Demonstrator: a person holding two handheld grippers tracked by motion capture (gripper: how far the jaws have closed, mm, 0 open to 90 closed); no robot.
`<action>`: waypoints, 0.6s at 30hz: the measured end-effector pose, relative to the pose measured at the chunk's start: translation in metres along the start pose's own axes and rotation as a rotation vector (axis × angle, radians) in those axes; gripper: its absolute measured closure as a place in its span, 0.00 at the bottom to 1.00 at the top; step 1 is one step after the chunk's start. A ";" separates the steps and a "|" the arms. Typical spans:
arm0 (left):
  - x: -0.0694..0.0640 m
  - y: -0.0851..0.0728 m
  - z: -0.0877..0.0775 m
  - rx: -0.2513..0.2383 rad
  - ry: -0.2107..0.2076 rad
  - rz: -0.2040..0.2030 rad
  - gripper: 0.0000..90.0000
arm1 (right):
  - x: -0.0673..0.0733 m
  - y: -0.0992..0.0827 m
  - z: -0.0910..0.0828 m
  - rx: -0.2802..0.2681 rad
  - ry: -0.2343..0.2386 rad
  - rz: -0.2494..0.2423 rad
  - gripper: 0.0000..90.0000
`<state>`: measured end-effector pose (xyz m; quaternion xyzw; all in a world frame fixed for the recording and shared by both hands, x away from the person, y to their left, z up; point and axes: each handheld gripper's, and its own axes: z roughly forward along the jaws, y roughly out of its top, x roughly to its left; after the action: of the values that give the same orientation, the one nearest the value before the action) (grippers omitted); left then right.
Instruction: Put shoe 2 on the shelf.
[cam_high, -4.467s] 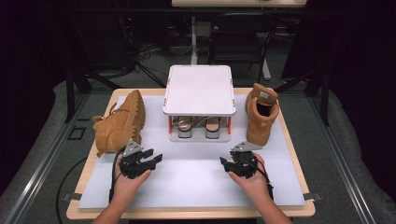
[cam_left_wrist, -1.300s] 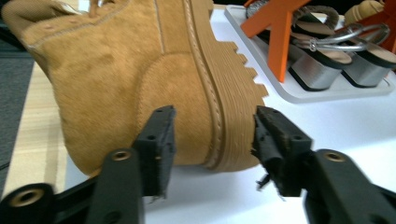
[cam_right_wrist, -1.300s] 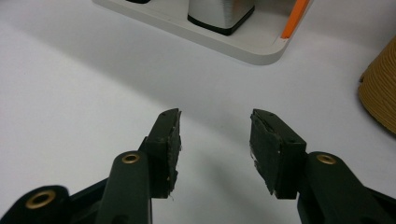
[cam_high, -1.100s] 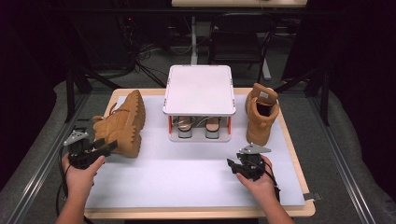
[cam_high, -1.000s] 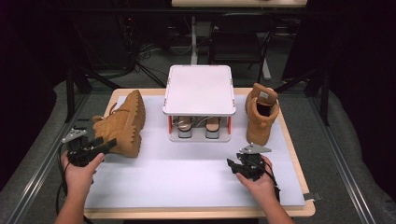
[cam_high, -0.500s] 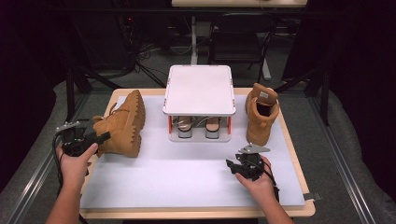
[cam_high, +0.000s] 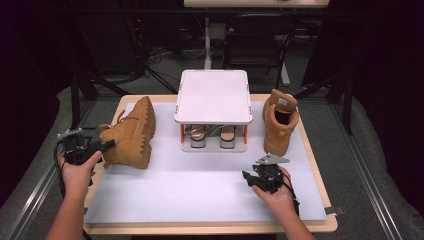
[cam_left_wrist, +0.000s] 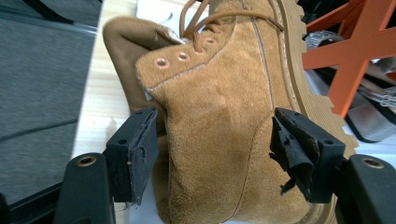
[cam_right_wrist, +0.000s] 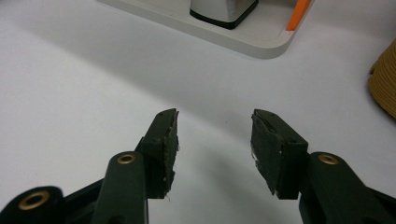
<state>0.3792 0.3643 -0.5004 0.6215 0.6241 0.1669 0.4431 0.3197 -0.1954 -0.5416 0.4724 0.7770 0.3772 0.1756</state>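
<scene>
Table mat (cam_high: 200, 190) brightly lit from overhead, surroundings near black. Soft jaw shadows on mat in right gripper view. High view slightly soft; boot (cam_left_wrist: 224, 116) suede sharp close-up

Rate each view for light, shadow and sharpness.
High view: white table mat evenly lit, surroundings nearly black, everything slightly soft. Left gripper view: tan suede boot lying on its side sharp, orange rack frame behind it blurred. Right gripper view: right gripper casts a soft shadow on the mat; the far rack base is blurred.
</scene>
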 end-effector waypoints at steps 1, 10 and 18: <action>0.001 -0.001 0.001 0.004 -0.001 -0.002 0.36 | 0.000 0.000 0.000 0.002 -0.004 -0.001 0.57; 0.001 -0.004 0.011 0.019 -0.028 0.001 0.38 | 0.000 0.000 0.001 0.004 -0.004 -0.002 0.56; 0.000 -0.002 0.008 0.022 -0.021 0.001 0.44 | 0.000 0.000 0.001 0.003 0.001 0.001 0.56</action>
<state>0.3839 0.3613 -0.5069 0.6283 0.6208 0.1536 0.4429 0.3203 -0.1954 -0.5422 0.4730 0.7772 0.3765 0.1745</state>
